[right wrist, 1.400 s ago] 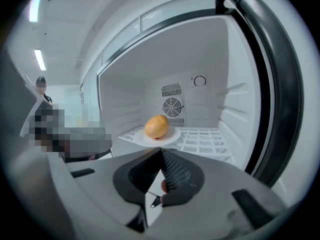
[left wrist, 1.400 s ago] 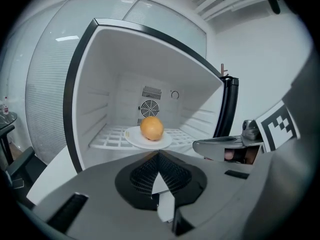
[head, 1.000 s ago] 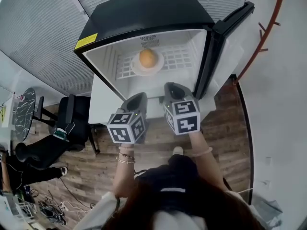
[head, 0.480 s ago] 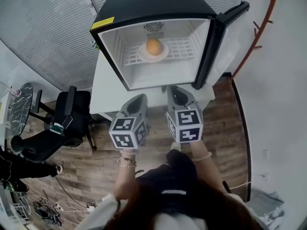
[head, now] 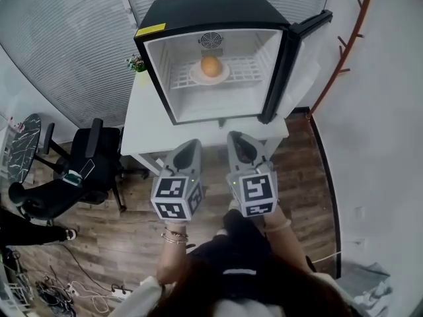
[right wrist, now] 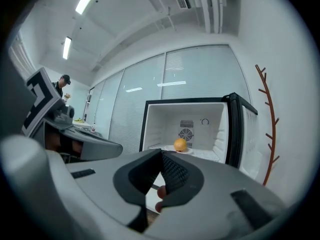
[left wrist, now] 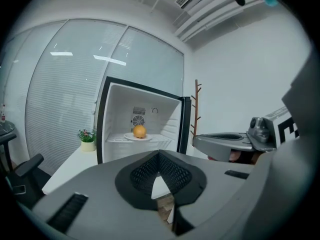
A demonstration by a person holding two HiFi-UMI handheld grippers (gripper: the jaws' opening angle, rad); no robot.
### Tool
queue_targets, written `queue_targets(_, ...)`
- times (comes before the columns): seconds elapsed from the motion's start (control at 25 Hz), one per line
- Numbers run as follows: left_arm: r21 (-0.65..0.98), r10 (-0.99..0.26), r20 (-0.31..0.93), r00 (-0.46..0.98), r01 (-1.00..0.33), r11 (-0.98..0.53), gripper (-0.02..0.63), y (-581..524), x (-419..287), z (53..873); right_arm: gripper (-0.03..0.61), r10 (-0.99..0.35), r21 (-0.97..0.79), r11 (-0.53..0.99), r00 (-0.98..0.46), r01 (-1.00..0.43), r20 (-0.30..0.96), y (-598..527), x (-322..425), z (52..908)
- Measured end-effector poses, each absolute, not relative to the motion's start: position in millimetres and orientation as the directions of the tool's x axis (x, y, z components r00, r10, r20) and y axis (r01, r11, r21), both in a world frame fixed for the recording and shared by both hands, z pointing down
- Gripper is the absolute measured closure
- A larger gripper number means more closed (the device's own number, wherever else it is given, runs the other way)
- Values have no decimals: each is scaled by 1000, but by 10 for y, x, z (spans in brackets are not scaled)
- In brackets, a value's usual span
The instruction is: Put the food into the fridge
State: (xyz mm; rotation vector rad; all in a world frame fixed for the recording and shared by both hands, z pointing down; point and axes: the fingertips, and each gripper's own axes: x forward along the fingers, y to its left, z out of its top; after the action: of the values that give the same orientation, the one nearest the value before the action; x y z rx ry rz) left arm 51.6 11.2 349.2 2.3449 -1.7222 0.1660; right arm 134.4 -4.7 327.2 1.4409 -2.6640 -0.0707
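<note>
Fridge (head: 211, 8): one orange (head: 210, 66), one plate (head: 197, 78); left gripper (head: 194, 144), right gripper (head: 235, 137) closed, empty

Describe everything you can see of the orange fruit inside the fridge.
The orange fruit is round, with smooth, evenly orange skin, and looks whole as far as can be told. It sits on the middle of a white plate, which rests on the white wire shelf of the open fridge, just below the round vent in the back wall. Only the plate touches it.
</note>
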Motion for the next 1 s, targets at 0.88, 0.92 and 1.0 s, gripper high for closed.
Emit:
queue_targets(0.88, 83, -938, 155, 311, -950, -301, 611, 949, 587, 3306, 583, -852, 144, 519, -523, -842, 12, 747, 1413, 3065)
queue_targets(0.92, 86, -939, 153, 308, -951, -298, 612, 959, 578, 3310, 583, -852, 153, 519, -523, -841, 15, 762, 1410, 3068)
queue_targets(1.0, 90, -941, 156, 301, -953, -289, 611, 978, 558, 3321, 583, -852, 171, 519, -524, -837, 22, 784, 1401, 3066)
